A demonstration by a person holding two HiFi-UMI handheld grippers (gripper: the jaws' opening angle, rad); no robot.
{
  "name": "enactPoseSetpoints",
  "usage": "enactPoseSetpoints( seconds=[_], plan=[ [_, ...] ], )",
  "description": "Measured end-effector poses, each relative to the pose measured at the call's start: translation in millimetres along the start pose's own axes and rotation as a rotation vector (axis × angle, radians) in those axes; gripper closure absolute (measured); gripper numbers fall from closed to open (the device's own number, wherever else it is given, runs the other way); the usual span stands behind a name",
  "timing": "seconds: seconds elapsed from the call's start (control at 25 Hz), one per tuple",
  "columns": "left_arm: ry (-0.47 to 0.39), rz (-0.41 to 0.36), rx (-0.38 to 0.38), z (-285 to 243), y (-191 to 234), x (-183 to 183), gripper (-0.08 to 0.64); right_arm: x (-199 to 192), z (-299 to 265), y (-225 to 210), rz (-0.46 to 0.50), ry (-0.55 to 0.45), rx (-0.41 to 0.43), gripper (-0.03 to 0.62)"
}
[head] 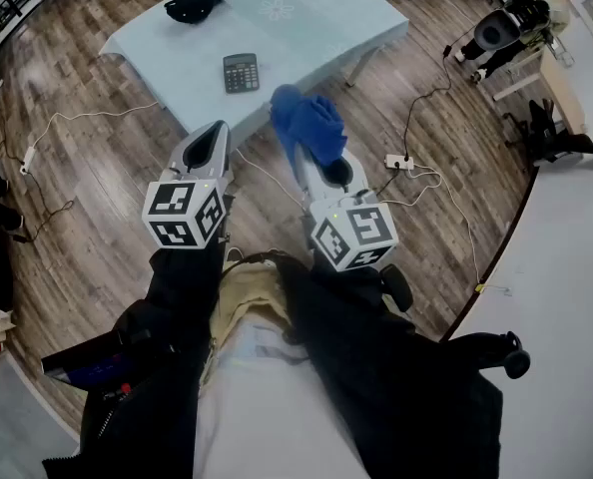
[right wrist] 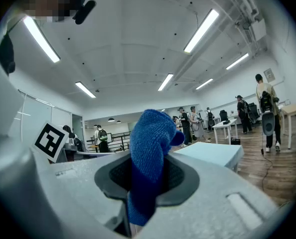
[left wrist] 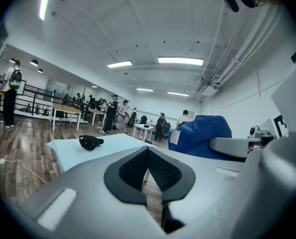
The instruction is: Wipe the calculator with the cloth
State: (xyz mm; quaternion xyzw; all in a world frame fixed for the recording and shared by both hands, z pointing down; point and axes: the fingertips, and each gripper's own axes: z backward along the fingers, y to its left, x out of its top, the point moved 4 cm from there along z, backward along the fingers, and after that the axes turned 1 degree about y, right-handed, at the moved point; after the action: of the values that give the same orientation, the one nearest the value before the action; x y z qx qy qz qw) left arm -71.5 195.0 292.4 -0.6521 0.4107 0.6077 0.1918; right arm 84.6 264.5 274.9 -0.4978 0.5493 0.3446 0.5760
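Observation:
A dark calculator [head: 241, 72] lies flat near the front edge of a pale blue table [head: 306, 18]. My right gripper [head: 321, 163] is held above the floor short of the table, shut on a blue cloth [head: 309, 128]. The cloth bunches up out of the jaws and hides their tips. In the right gripper view, the cloth [right wrist: 150, 153] stands up between the dark pads of the gripper [right wrist: 145, 183]. My left gripper [head: 217, 133] is beside it on the left, shut and empty. The left gripper view shows its jaws [left wrist: 148, 173] closed, with the cloth [left wrist: 203, 133] to the right.
A black cap-like object [head: 197, 6] lies at the table's far side. Cables and a power strip [head: 400, 162] lie on the wood floor. Black equipment [head: 501, 30] stands at the back right, and a white surface [head: 576, 267] runs along the right. People stand far back in the room.

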Motion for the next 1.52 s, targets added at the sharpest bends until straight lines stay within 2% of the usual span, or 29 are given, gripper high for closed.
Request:
enactPoseSetpoints(
  seconds=[0.44, 0.88, 1.32, 1.52],
  plan=[
    [0.003, 0.013, -0.007, 2.7, 4.7, -8.7, 0.560, -9.1, -0.3, 4.5, -0.023, -0.002, 0.013, 0.500],
    [0.035, 0.059, -0.005, 5.3, 48.9, -7.9, 0.560, -16.8, -36.5, 30.3, -0.028, 0.041, 0.019, 0.499],
    [0.065, 0.106, 0.013, 21.6, 81.3, -31.5, 0.560, -36.4, -43.0, 49.4, -0.026, 0.066, 0.017, 0.499],
    [0.099, 0.127, 0.019, 7.6, 92.7, -38.2, 0.560, -40.5, -56.1, 36.8, -0.054, 0.085, 0.002, 0.499]
  ],
)
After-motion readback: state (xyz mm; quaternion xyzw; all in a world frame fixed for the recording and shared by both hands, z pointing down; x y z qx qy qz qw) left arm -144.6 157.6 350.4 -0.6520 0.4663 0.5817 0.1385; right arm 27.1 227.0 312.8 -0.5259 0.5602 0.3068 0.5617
